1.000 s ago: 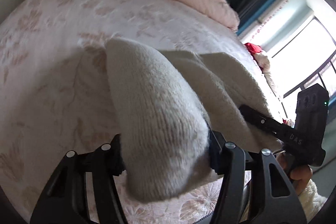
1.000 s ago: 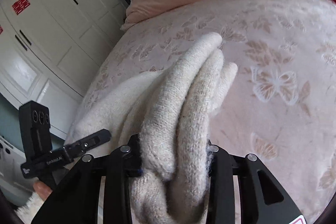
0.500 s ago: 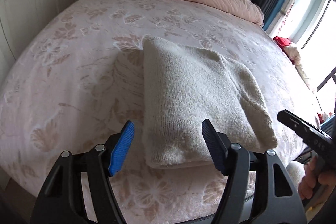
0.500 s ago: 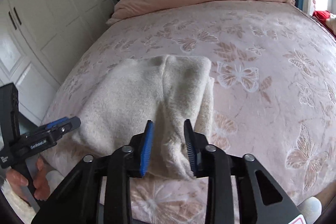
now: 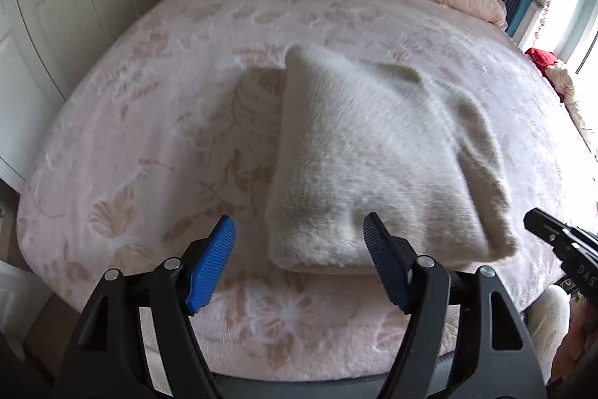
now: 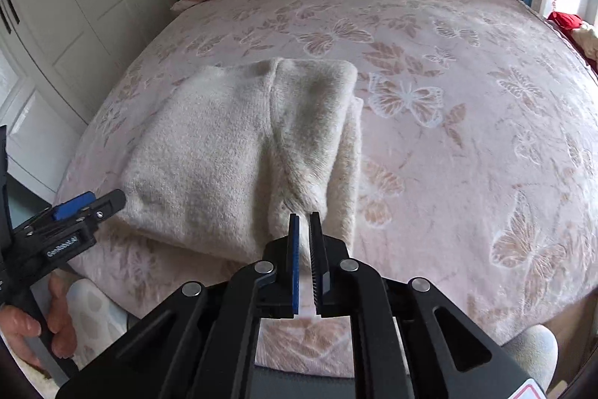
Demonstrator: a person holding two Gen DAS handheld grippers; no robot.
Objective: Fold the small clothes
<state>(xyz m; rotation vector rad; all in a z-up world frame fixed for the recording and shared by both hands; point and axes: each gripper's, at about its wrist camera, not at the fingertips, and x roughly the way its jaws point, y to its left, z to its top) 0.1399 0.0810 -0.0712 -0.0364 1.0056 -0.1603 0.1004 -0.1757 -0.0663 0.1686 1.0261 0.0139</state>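
Right wrist view shows the folded sweater (image 6: 239, 152) lying on the near part of the bed (image 6: 467, 81), left of middle, its right layers stacked unevenly along the edge. That loose edge could slip open if a tool brushes it in passing, since nothing pins it. The right gripper (image 6: 304, 217) has just been closing; its jaws stand almost together with nothing between them, tips just over the sweater's near edge, angled steeply down. The left gripper (image 5: 299, 234) has just been opening; its jaws stand wide apart, empty, tilted down over the sweater's near left corner.
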